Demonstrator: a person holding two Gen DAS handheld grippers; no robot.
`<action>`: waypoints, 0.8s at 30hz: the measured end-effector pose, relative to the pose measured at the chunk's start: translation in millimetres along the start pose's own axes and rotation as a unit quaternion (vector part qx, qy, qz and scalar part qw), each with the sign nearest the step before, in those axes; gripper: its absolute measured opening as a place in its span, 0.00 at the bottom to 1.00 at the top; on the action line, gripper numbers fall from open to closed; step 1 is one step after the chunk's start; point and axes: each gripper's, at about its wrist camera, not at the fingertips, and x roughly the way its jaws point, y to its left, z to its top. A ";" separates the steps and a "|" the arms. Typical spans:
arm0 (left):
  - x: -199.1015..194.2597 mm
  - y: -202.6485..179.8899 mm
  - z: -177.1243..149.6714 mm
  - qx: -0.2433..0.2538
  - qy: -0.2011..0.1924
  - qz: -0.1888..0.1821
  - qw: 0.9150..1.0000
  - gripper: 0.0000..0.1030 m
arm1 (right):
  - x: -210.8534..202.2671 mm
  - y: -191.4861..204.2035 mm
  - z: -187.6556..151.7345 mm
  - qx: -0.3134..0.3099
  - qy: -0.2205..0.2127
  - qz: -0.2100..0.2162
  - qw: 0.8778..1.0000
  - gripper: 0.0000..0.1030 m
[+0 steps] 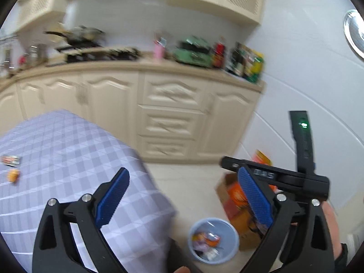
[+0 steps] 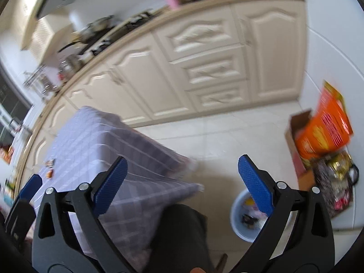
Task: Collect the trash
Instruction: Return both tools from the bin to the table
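A light blue bin with several wrappers inside stands on the floor beside the table, which wears a lilac checked cloth. On the cloth at the far left lie a dark wrapper and a small orange piece. My left gripper hangs open above the table's corner and the bin, with nothing between its blue pads. In the right wrist view my right gripper is open and empty too, above the floor, the bin half hidden behind its right finger. The two scraps show small on the table.
Cream kitchen cabinets with a cluttered counter run along the back. A cardboard box with orange packages and a dark bag stand by the white wall right of the bin. A person's dark trouser leg is below.
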 end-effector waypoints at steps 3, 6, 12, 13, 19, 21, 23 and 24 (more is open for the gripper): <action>-24.9 36.6 10.2 -0.019 -0.025 0.039 0.999 0.93 | 2.1 47.8 7.7 -0.037 -0.007 0.028 0.999 0.93; -47.6 70.9 17.7 -0.037 -0.048 0.077 0.995 0.93 | 7.1 94.5 11.8 -0.075 -0.008 0.053 0.996 0.93; -84.2 138.1 18.3 -0.069 -0.070 0.156 0.983 0.94 | 28.0 181.2 8.4 -0.144 0.003 0.093 0.985 0.93; -89.5 148.4 17.5 -0.074 -0.072 0.167 0.980 0.94 | 34.0 196.8 6.2 -0.157 0.009 0.100 0.982 0.93; -117.8 208.7 6.1 -0.108 -0.076 0.232 0.964 0.94 | 74.3 272.6 -22.1 -0.226 0.056 0.127 0.964 0.93; -120.9 228.5 -0.5 -0.116 -0.068 0.255 0.958 0.94 | 91.6 297.1 -35.5 -0.250 0.072 0.128 0.957 0.93; -123.1 246.1 -8.4 -0.127 -0.059 0.269 0.953 0.94 | 108.3 312.0 -44.5 -0.265 0.086 0.129 0.952 0.93; -125.2 254.8 -12.6 -0.133 -0.056 0.273 0.951 0.94 | 115.4 319.3 -48.8 -0.271 0.092 0.130 0.949 0.93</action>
